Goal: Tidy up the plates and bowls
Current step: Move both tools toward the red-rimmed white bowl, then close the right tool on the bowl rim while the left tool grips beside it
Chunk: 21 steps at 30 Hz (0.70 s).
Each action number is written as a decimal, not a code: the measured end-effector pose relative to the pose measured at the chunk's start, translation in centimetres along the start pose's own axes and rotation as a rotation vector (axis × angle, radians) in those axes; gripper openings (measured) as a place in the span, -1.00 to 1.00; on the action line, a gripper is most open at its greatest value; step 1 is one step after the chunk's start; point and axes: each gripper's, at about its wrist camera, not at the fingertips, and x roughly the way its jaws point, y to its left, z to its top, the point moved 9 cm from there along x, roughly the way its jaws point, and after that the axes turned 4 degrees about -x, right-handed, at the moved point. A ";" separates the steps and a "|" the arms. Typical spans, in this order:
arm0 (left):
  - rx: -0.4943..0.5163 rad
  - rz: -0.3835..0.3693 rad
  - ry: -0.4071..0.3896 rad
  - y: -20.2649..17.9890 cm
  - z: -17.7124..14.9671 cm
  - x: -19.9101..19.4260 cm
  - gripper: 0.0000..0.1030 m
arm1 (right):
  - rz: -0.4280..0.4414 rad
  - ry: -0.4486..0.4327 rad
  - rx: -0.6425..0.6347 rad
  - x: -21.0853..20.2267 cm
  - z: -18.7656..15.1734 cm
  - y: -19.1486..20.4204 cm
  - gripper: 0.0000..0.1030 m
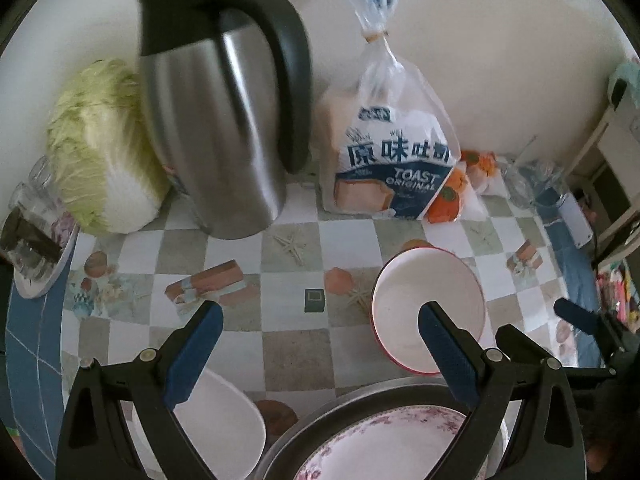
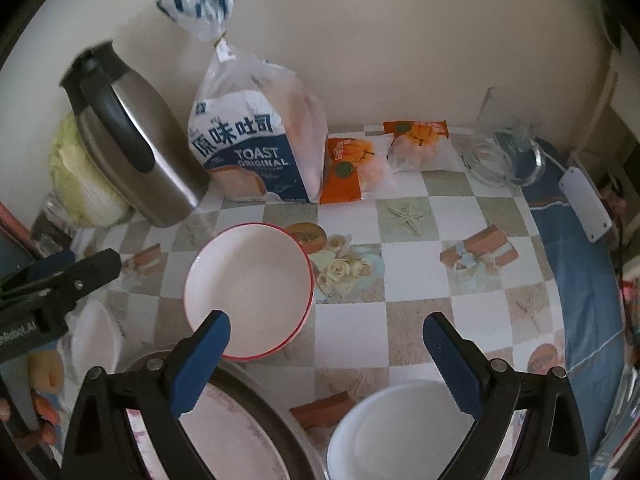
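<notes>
Clearly both claws gape wide, holding nothing — the red-rimmed bowl [image 2: 248, 290] sits just ahead of the right claw [image 2: 326, 360], toward its left finger. Better to straddle the rim squarely before closing; the left claw [image 1: 320, 354] hovers over the floral plate [image 1: 384, 444].

I see a red-rimmed white bowl [image 2: 249, 290] sitting upright and empty on the checkered tablecloth. Just in front of it a floral-patterned plate [image 1: 384, 446] lies flat inside a dark metal pan [image 1: 360, 400]. A plain white bowl [image 2: 396, 432] stands upright to the right; another white dish [image 1: 224, 424] lies left.
</notes>
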 end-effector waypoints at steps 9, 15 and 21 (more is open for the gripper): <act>-0.035 0.011 0.061 -0.7 0.2 3.1 0.91 | -0.040 0.061 -0.007 3.3 0.1 -0.5 0.90; -0.002 0.030 0.112 -1.9 -0.8 5.6 0.58 | -0.047 0.100 -0.007 5.2 -0.2 -0.8 0.35; -0.001 0.012 0.188 -2.4 -2.2 8.1 -0.07 | 0.014 0.129 -0.006 6.7 -0.5 -0.1 -0.23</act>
